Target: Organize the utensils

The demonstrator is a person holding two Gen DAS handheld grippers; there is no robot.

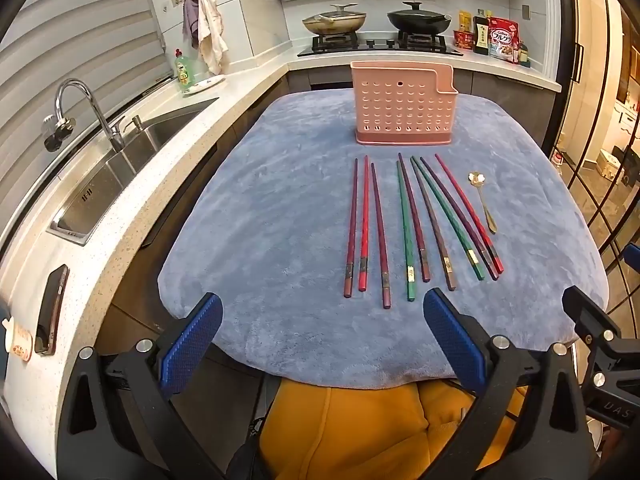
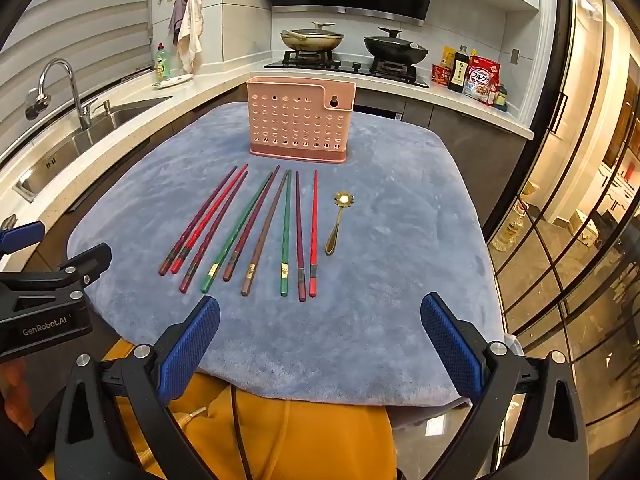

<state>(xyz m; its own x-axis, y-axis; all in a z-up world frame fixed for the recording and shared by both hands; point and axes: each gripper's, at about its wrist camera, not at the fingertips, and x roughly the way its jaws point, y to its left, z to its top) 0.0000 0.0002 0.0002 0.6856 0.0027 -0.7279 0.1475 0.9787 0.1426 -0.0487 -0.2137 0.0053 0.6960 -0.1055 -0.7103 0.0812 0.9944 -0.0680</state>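
1. Nine chopsticks point(image 2: 256, 228) are laid side by side on the blue cloth point(image 2: 400, 280), with a gold spoon point(image 2: 338, 222) just to their right.
2. A pink holder point(image 2: 300, 120) is stood upright behind them (apart, not touching).
3. The left gripper point(image 1: 320, 344) and right gripper point(image 2: 320, 344) are held spread wide, nothing between the jaws.

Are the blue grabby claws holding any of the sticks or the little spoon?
No, nothing is held. The left gripper and right gripper are both open, and the chopsticks and spoon lie untouched on the blue cloth.
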